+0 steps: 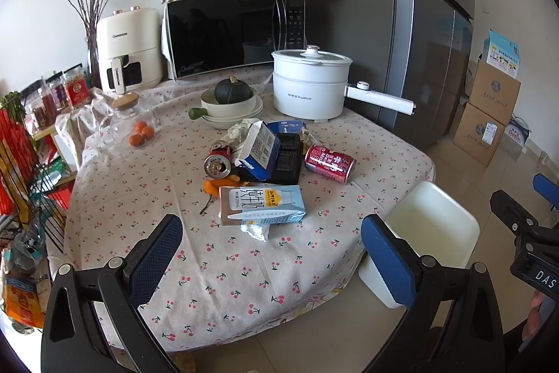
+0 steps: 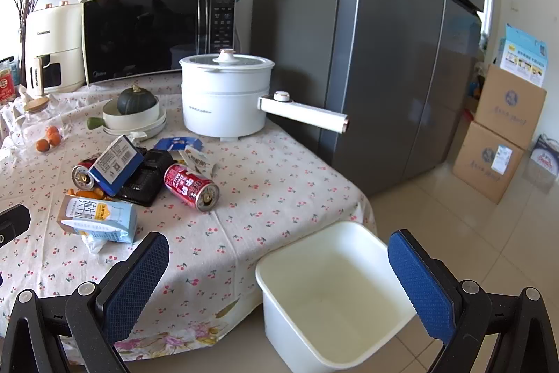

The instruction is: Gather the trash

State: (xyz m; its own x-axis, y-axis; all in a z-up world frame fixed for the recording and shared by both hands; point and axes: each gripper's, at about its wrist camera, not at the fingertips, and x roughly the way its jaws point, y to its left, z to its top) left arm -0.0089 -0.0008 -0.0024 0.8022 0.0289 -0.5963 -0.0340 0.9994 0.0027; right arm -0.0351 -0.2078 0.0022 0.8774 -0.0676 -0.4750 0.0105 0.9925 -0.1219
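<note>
Trash beyond both wide-open tools, apparently untouched.

I see the white electric pot at the back of the table. Left of it a dark squash sits in stacked bowls. Behind it stands the microwave, and right of it the grey fridge.

A home kitchen, probably — microwave, fridge, cloth-covered table.
</note>
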